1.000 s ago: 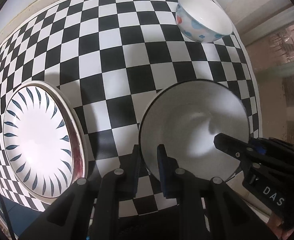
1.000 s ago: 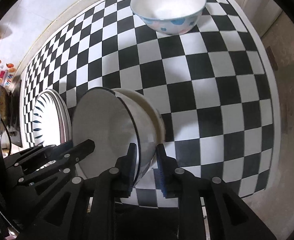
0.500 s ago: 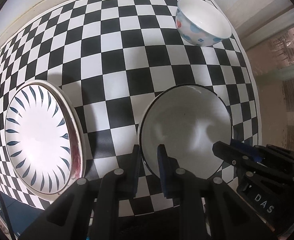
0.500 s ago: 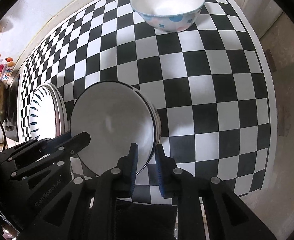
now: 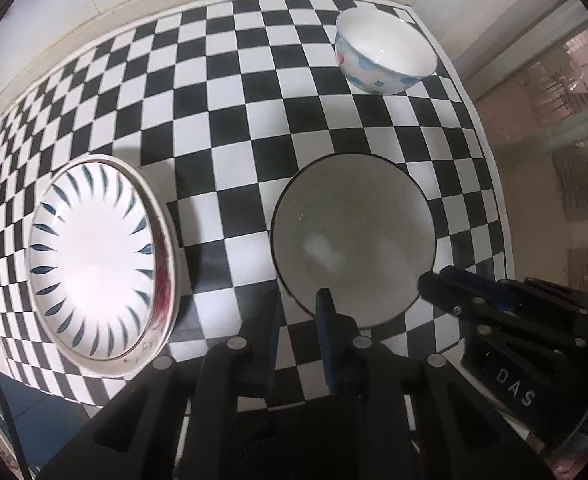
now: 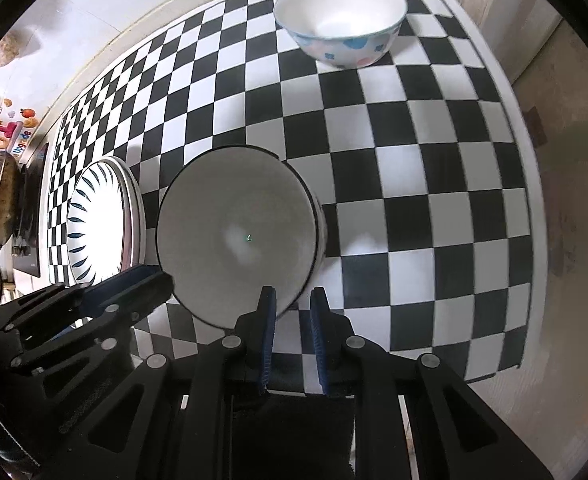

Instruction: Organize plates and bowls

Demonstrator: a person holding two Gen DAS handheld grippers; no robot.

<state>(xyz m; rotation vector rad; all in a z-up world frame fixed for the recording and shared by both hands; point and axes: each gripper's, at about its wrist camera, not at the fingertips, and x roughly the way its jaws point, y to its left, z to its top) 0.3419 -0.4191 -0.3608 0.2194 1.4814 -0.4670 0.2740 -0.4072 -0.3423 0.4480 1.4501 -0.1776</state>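
A white bowl with a thin black rim sits level, nested in a second bowl whose side shows as a sliver. My left gripper hangs just above its near-left rim. Its jaws are opening, and the rim shows in the gap with neither pad pressing on it. My right gripper is shut on the near-right rim, with one pad inside the bowl. A white bowl with blue and pink flowers stands alone at the far right corner.
A stack of plates, the top one white with blue leaf marks, lies left of the bowls. The black-and-white checkered cloth ends at a wall behind and a table edge on the right. A dark pan sits far left.
The black-rimmed bowl, tilted a second ago, has come down level into the bowl beneath. My left gripper has let go of the rim and risen. The right gripper has hardly moved.
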